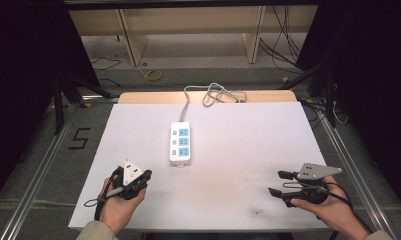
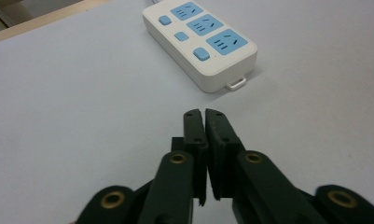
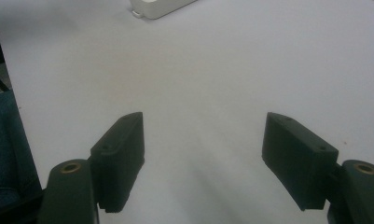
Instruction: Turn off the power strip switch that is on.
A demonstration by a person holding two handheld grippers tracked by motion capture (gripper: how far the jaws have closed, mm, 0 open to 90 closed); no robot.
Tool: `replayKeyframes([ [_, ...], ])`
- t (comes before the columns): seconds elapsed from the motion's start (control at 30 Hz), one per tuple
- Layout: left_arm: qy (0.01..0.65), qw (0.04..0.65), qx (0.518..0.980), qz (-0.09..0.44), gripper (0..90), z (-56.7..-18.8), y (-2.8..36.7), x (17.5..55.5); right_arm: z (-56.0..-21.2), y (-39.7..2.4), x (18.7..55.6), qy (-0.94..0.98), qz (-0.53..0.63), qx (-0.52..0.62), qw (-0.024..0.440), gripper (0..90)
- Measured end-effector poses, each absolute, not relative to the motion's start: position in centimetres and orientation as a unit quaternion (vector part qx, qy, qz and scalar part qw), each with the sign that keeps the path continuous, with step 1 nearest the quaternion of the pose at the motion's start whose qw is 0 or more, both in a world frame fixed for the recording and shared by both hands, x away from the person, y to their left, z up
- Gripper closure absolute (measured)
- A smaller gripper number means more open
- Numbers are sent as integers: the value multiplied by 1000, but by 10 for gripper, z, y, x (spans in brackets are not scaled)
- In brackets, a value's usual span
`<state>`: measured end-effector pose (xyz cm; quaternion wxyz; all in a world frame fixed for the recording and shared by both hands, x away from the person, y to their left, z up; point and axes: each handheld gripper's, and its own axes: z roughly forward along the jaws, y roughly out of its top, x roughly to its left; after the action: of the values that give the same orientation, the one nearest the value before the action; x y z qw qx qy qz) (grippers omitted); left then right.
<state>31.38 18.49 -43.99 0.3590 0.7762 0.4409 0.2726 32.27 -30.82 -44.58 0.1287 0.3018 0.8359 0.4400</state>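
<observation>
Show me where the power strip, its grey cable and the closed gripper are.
power strip (image 1: 180, 144): high view, white top face.
grey cable (image 1: 213, 93): high view, coiled loop.
left gripper (image 2: 204, 116): left gripper view, between the shut fingertips.

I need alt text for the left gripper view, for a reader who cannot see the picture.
The left gripper, its two black jaws shut together with nothing between them, points across a pale table toward a white power strip. The strip has three blue sockets and blue buttons and lies apart from the gripper.
</observation>
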Motion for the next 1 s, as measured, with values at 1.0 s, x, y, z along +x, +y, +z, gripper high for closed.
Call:
replayKeyframes([
  [1.0,455,343,777,269,899,-435,162,362,-446,-307,323,836,437,306,130,303],
])
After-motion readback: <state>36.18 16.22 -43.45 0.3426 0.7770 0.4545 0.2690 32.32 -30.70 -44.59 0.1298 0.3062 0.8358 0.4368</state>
